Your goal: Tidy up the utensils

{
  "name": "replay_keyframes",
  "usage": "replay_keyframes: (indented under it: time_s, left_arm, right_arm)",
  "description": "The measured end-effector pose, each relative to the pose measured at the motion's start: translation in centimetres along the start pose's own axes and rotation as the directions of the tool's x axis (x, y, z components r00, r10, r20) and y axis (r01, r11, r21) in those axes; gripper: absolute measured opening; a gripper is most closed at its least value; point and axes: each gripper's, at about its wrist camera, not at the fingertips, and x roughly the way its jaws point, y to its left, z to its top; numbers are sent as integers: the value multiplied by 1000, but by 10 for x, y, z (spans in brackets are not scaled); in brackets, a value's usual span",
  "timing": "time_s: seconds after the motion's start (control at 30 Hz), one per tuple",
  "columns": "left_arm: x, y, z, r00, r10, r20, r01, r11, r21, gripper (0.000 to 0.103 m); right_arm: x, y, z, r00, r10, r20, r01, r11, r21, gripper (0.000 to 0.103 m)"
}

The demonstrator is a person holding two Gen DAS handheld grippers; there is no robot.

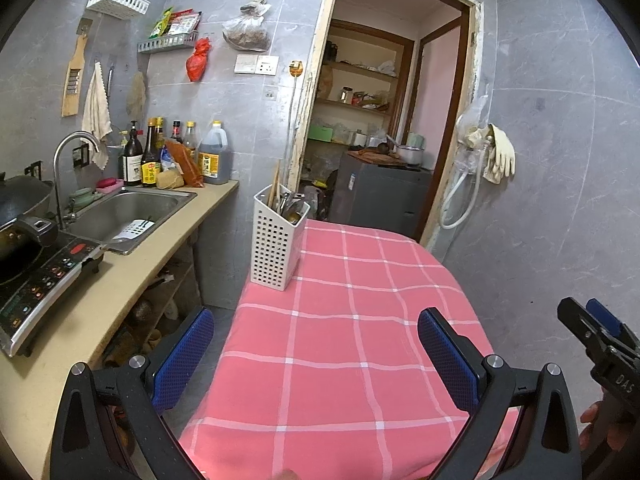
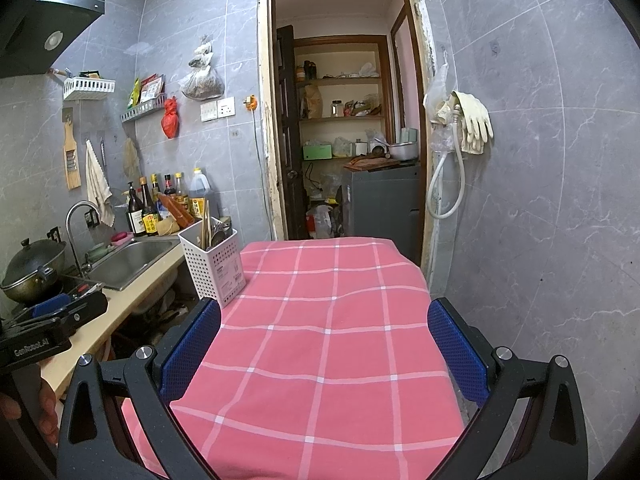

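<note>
A: Nearest in the left wrist view, at the bottom of the frame, the left hand-held gripper (image 1: 316, 356) stands released, its blue pads wide apart with nothing between them. The right hand-held gripper (image 2: 324, 354) is the same in its own view: spread wide and holding nothing.

B: And under them?

A: Only the worktop (image 2: 320, 360) with its pink checked cloth. I see no loose utensil lying on it.

B: So which step is in hand?

A: I cannot settle it. The utensils (image 1: 289, 204) stand in the white perforated holder (image 1: 276, 248), at the far left corner of the cloth, left of centre in the frame. This fits a moment before they are taken out for sorting, and equally a moment after they are all put back.

B: How do they look?

A: Pale wooden sticks, perhaps chopsticks, and some metal pieces, upright and crowded together. Their exact kinds are too small to tell.
</note>
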Motion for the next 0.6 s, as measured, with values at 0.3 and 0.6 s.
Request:
replay_keyframes:
  time_s: [0.3, 0.6]
  left_arm:
    - [1, -6, 0, 1000, 6, -1, -6, 1000, 13, 103]
    - [8, -7, 0, 1000, 7, -16, -7, 1000, 15, 103]
  right_arm:
    - [0, 2, -2, 1000, 1, -3, -1, 1000, 0, 102]
    - [5, 2, -14, 1000, 0, -19, 0, 1000, -1, 102]
